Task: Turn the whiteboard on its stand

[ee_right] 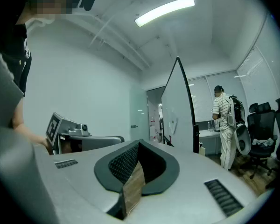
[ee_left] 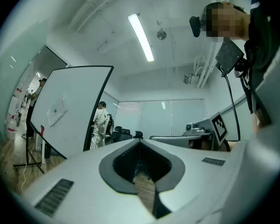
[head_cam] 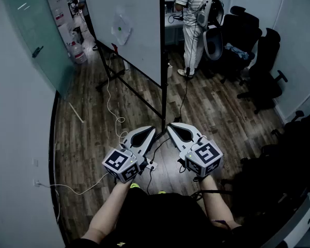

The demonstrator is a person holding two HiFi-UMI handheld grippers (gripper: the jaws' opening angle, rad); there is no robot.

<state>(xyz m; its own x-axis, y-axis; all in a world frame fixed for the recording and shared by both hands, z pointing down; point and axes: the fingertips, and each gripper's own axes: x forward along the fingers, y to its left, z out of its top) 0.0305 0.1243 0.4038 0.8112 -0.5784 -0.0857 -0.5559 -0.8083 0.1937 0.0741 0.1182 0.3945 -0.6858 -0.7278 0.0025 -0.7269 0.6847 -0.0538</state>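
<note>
The whiteboard [head_cam: 129, 30] stands on its black wheeled stand [head_cam: 113, 71] a step ahead of me, its black side frame toward me. A small sheet is stuck on its white face. Both grippers are held low in front of me, side by side, short of the board and touching nothing. My left gripper [head_cam: 152, 129] is shut and empty, and so is my right gripper [head_cam: 170, 126]. The left gripper view shows the board's face [ee_left: 67, 111] at the left beyond the closed jaws. In the right gripper view the board [ee_right: 177, 111] appears nearly edge-on.
A person in a striped shirt [head_cam: 194, 14] stands at a desk behind the board. Black office chairs [head_cam: 248, 40] fill the right side. A white cable [head_cam: 111, 102] runs over the wooden floor to a power strip [head_cam: 151, 165]. Water bottles [head_cam: 77, 50] stand by a glass door [head_cam: 33, 30].
</note>
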